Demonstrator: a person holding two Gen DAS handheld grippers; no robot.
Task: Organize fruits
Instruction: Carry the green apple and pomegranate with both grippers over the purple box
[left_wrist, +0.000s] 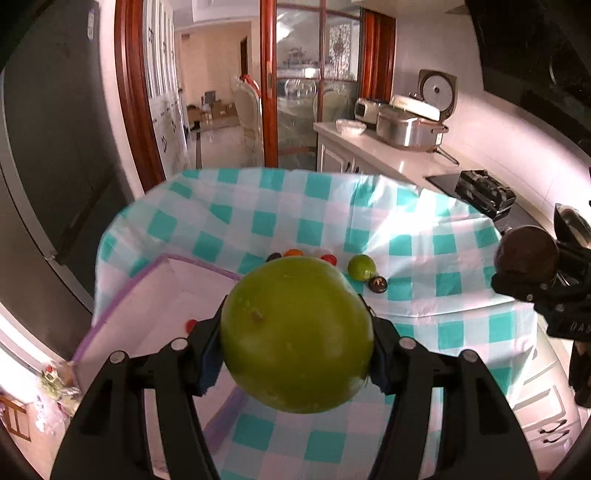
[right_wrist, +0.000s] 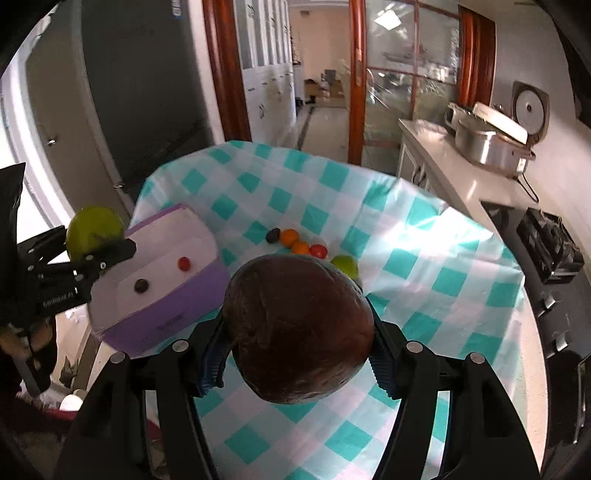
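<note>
Left gripper (left_wrist: 297, 339) clamps green apple (left_wrist: 296, 334) between both jaws, held above near corner of box (left_wrist: 122, 295). Right gripper (right_wrist: 298, 338) grips brown fruit (right_wrist: 298, 334), raised over checked cloth (right_wrist: 424, 280). Box sits on cloth's left side, purple walls, white inside; holds red fruit (right_wrist: 184, 263) and dark fruit (right_wrist: 141, 285), apart. Beyond on cloth: loose cluster, orange (right_wrist: 289, 237) among them, lime (right_wrist: 345, 266) nearest.

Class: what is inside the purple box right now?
Inside the purple box, the right view shows a small red fruit and a small dark fruit on its white floor. The left gripper hides one corner.
</note>
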